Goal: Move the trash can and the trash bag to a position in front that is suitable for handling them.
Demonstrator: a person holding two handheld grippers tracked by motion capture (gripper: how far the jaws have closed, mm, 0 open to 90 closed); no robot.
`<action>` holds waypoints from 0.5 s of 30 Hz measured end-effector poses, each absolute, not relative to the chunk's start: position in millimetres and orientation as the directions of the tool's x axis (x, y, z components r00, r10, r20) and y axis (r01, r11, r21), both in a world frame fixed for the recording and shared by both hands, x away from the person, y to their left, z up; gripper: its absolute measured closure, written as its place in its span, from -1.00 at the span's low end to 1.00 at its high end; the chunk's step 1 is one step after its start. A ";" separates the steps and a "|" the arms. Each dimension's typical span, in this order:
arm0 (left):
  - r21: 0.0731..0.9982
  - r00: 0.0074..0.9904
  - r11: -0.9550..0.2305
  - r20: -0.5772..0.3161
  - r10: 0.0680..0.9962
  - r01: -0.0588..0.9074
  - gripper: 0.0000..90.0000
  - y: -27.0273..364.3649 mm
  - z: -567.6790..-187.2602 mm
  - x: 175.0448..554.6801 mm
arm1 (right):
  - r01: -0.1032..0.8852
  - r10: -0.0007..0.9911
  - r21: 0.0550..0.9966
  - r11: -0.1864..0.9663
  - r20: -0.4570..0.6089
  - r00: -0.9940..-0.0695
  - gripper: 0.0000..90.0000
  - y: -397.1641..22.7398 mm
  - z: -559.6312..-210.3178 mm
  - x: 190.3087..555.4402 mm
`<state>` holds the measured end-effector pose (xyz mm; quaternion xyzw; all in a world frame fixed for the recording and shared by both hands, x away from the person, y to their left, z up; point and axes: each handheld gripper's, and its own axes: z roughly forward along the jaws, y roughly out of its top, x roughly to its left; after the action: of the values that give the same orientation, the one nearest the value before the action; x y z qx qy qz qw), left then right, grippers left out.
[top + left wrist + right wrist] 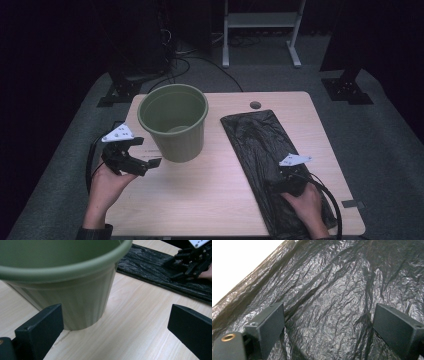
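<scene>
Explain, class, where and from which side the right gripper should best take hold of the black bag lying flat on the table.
Probably a raised crease near the bag's near end, from straight above. It lies flat and crinkled on the table, so only its ridges give the jaws purchase. The right gripper already hangs open over them.

Light wooden table point(210, 200), grey carpet floor point(380, 120), white metal stand point(260, 22), dark unlit room behind

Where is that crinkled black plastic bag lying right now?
In the high view, the crinkled black plastic bag lies flat on the right half of the light wooden table, right of the green plastic bucket, under the right hand-held gripper.
</scene>
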<state>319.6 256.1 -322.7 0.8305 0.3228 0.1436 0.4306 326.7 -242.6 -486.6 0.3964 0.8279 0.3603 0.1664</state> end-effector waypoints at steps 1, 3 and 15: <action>0.808 0.748 -0.418 -0.041 0.662 0.415 -1.00 257.0 -319.8 321.3 | 0.537 0.776 0.728 0.426 0.010 -0.630 -0.80 -242.6 -486.7 326.7; 0.811 0.746 -0.414 -0.040 0.665 0.413 -1.00 258.3 -315.5 323.7 | 0.536 0.776 0.728 0.426 0.010 -0.630 -0.80 -242.7 -486.6 326.7; 0.823 0.735 -0.404 -0.024 0.678 0.400 -1.00 263.2 -285.1 345.6 | 0.537 0.776 0.728 0.426 0.010 -0.630 -0.80 -242.6 -486.6 326.7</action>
<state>345.6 263.2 -285.1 0.8227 0.3274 0.1590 0.4366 326.7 -242.6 -486.6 0.3966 0.8278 0.3602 0.1663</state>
